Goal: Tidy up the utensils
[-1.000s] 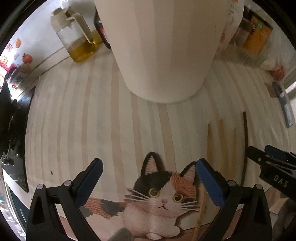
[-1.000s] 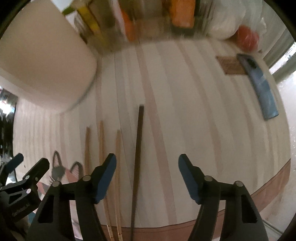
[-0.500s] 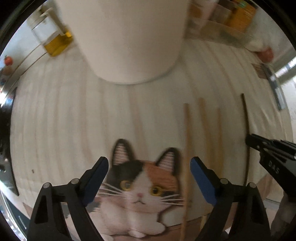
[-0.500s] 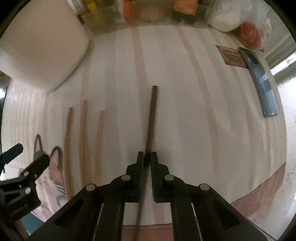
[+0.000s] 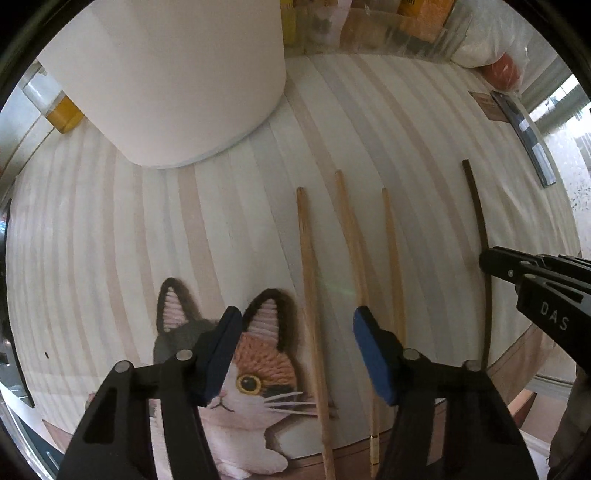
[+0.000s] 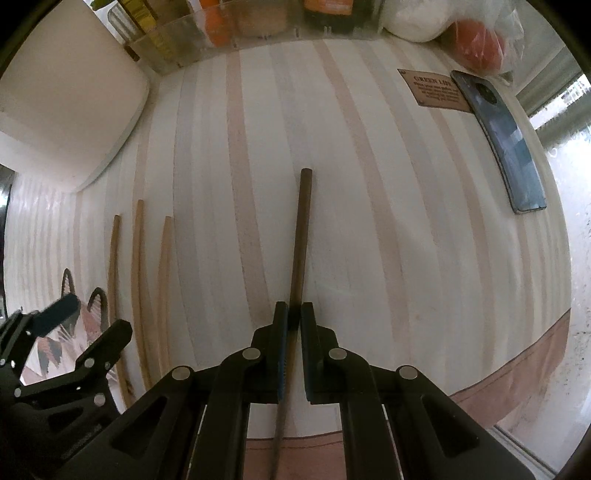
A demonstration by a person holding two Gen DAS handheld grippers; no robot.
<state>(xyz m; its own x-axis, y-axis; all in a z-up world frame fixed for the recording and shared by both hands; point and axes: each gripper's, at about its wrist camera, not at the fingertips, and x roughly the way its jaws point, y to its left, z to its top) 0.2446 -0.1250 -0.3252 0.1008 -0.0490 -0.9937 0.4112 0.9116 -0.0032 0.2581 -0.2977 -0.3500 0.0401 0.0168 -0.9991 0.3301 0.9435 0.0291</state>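
Observation:
Three light wooden chopsticks (image 5: 351,236) lie side by side on the striped table mat (image 5: 110,240); they also show at the left of the right wrist view (image 6: 138,280). A dark brown chopstick (image 6: 300,240) lies apart to their right. My right gripper (image 6: 293,317) is shut on the dark chopstick near its middle; in the left wrist view the dark chopstick (image 5: 476,214) meets that gripper at the right edge. My left gripper (image 5: 297,332) is open and empty, its jaws straddling the leftmost light chopstick (image 5: 308,280) above the mat.
A large white container (image 5: 173,74) stands at the back left. A clear tray of jars (image 6: 240,33) lines the far edge. A dark phone (image 6: 506,144) and a brown label (image 6: 432,90) lie at the right. A cat picture (image 5: 251,369) is printed on the mat.
My right gripper has closed on the dark chopstick. My left gripper has shifted right over the light chopsticks and its jaws have narrowed.

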